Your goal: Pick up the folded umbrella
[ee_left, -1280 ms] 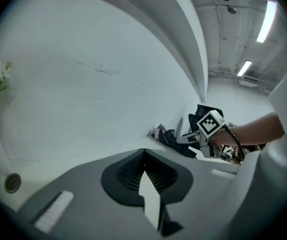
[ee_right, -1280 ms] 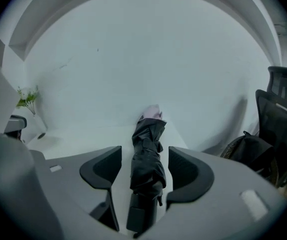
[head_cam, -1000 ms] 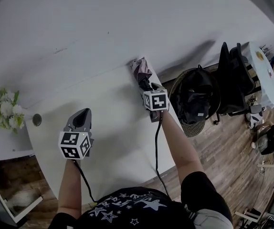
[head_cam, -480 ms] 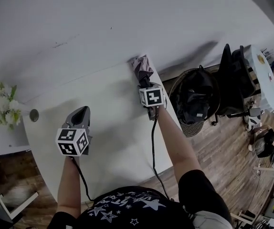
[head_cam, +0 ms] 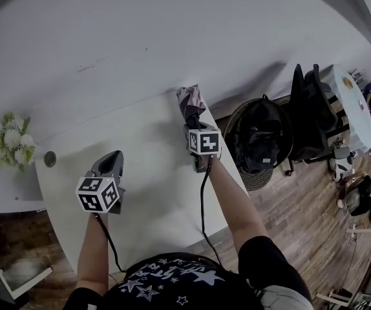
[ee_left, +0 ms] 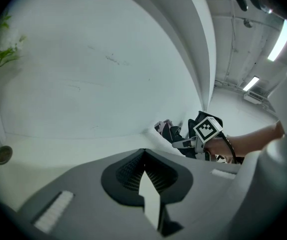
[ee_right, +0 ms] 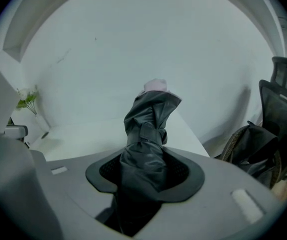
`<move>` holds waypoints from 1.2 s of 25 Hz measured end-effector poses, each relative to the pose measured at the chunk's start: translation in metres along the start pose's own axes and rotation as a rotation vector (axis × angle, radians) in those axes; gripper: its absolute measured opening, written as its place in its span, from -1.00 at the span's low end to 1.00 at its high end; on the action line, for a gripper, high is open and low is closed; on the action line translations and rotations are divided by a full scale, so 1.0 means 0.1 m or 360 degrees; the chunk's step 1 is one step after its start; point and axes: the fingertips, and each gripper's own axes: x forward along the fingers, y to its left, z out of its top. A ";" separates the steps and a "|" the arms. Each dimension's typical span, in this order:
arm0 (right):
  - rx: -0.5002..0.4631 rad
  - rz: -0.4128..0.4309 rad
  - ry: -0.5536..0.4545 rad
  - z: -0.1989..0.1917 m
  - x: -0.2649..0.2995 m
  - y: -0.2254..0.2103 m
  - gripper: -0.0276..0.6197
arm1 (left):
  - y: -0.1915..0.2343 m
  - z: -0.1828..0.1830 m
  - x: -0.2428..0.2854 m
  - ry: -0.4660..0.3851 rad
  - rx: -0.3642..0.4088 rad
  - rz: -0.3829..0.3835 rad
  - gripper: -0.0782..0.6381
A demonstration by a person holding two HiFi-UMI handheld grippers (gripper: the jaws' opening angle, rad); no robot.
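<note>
Fabric on the dark grey folded umbrella [ee_right: 148, 119] looks soft and slippery over a stiff, light core, so we grip its middle. It sits at the white worktop's [head_cam: 147, 166] far right corner. Our right gripper's [ee_right: 144, 170] fingers have just been closing and seem to pinch it; our left gripper's [ee_left: 143, 156] fingers are together, empty, over the worktop.

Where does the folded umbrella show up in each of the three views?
Head view: folded umbrella upper centre, at the table's far right corner, just ahead of the right gripper.
Left gripper view: folded umbrella small, right of centre, beside the right gripper.
Right gripper view: folded umbrella dead centre, between the jaws, which have just been closing.
Shared landmark: white flowers, at the left in every view.
</note>
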 end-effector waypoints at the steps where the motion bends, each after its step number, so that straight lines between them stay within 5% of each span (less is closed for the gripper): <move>1: 0.0011 0.0026 -0.0017 0.01 -0.06 0.03 -0.28 | -0.03 0.02 -0.03 -0.0005 0.0001 -0.0002 -0.77; 13: -0.0019 0.0202 -0.0245 0.22 -1.01 0.41 -0.27 | -0.58 0.19 -0.46 -0.0058 0.0126 -0.0053 -0.77; 30: -0.0004 0.0250 -0.0378 -0.30 -2.26 0.52 -0.27 | -1.48 0.03 -1.21 -0.0128 0.0259 -0.0140 -0.77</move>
